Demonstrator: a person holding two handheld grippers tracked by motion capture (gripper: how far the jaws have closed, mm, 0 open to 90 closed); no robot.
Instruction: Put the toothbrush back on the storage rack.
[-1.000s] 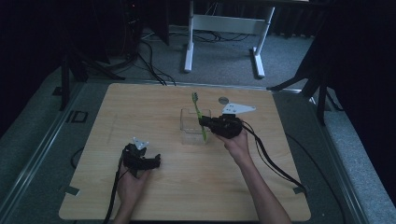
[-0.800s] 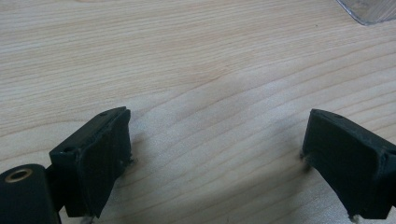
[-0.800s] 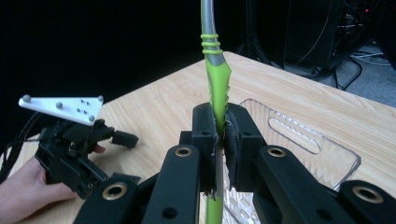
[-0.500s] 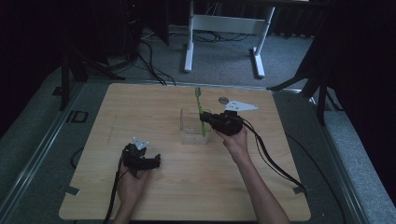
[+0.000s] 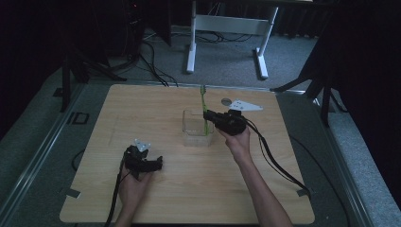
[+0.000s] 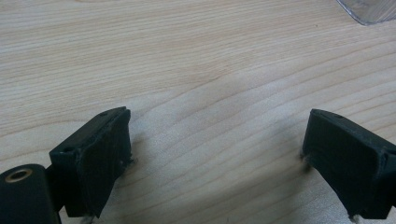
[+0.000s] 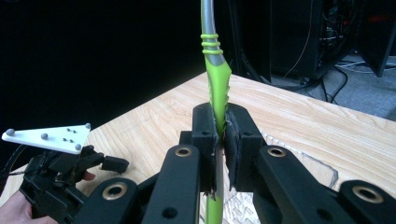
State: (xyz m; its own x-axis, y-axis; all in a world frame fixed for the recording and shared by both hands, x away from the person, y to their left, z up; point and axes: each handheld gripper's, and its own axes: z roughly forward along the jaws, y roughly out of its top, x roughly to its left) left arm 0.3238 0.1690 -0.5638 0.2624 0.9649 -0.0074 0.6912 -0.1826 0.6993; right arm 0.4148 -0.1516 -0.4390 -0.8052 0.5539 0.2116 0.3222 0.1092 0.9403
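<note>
Toothbrush (image 5: 204,106) now upright in right gripper (image 5: 206,115)

No legible text, label, brand, number or sign is found in any view. A dark outlined marking is noted on the grey floor (image 5: 78,118) just left of the bench (image 5: 156,109), but it cannot be read.
</note>
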